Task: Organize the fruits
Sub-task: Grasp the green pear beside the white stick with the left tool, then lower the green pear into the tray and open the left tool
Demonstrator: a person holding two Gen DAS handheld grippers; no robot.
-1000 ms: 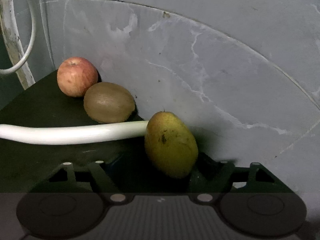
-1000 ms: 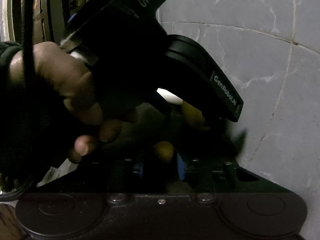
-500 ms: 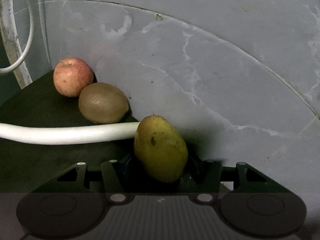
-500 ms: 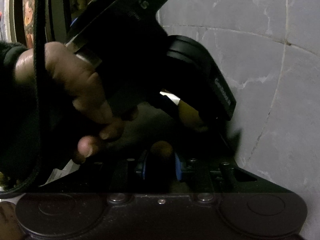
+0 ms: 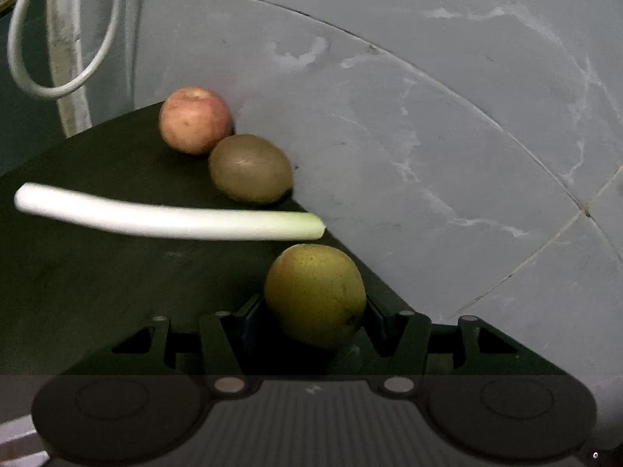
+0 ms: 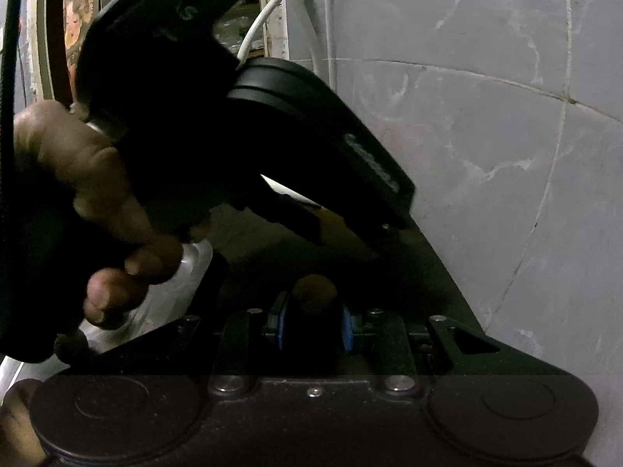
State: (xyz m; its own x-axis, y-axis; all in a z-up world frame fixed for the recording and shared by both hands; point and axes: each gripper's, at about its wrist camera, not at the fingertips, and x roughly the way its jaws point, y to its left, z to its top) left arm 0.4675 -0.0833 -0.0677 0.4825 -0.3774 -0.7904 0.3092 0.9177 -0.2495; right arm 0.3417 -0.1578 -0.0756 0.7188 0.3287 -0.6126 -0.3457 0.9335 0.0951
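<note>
We find the left gripper (image 5: 311, 311) clamped on a yellow-green mango (image 5: 315, 295) near the leek (image 5: 171, 220), and the right gripper (image 6: 313, 325) closed on a small brown fruit (image 6: 314, 292).

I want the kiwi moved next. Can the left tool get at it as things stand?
Probably not yet: the left tool is shut on the mango, and the leek lies across the path to the kiwi.

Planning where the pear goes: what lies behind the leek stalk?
Behind the leek stalk, a kiwi and an apple sit along the grey tiled wall. Their contact with the wall is hidden.
</note>
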